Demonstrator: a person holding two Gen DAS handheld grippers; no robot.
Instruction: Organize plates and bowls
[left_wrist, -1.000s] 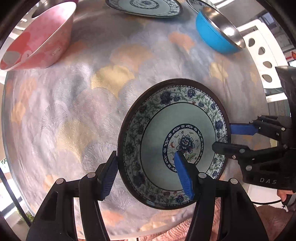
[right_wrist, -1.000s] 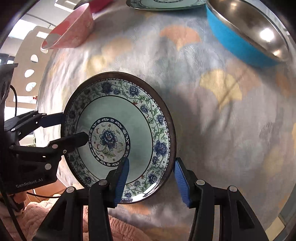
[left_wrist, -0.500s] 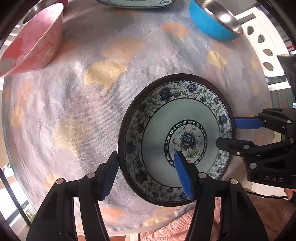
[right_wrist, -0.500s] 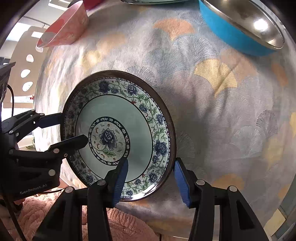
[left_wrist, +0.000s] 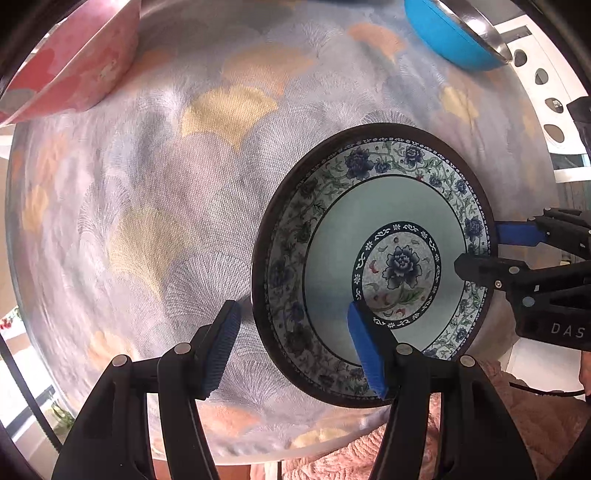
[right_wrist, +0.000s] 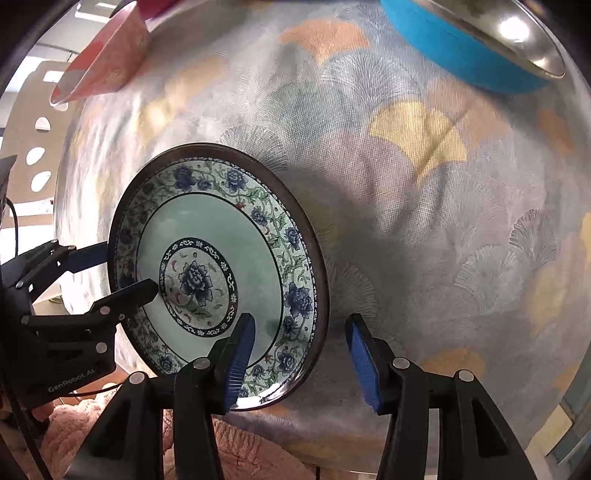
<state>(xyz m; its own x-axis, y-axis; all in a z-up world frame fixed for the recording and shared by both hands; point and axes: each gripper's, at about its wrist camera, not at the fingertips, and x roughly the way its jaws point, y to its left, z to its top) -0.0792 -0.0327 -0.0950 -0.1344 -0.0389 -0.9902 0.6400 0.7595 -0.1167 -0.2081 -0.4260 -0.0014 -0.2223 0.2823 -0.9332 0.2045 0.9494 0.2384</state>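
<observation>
My left gripper points down at the table, and its two black fingers carry ribbed blue pads. They straddle the near left rim of the plate: one pad is outside the dark rim with a small gap, the other hangs over the pale green inside. The pads do not press, so the jaws stand open around the rim.

My right gripper straddles the near right rim in the same way. Its left pad is over the flower border, its right pad is outside, apart from the rim. These jaws are opening, with the rim between them and not pinched.

In the left view I see the right gripper coming from the right edge, one finger above the plate and one blue pad below the rim.

The plate is round and shallow, glazed, with a dark brown rim, a band of blue flowers and green vines, and a blue peony in the middle ring. It sits near the front edge of the round table, on a woven cloth with pale fan-leaf shapes in yellow, peach and grey.

Farther away, a pink bowl with a flared wall stands at the far left. A blue bowl with a shiny metal inside stands at the far right. A pink fluffy fabric shows below the table edge.
</observation>
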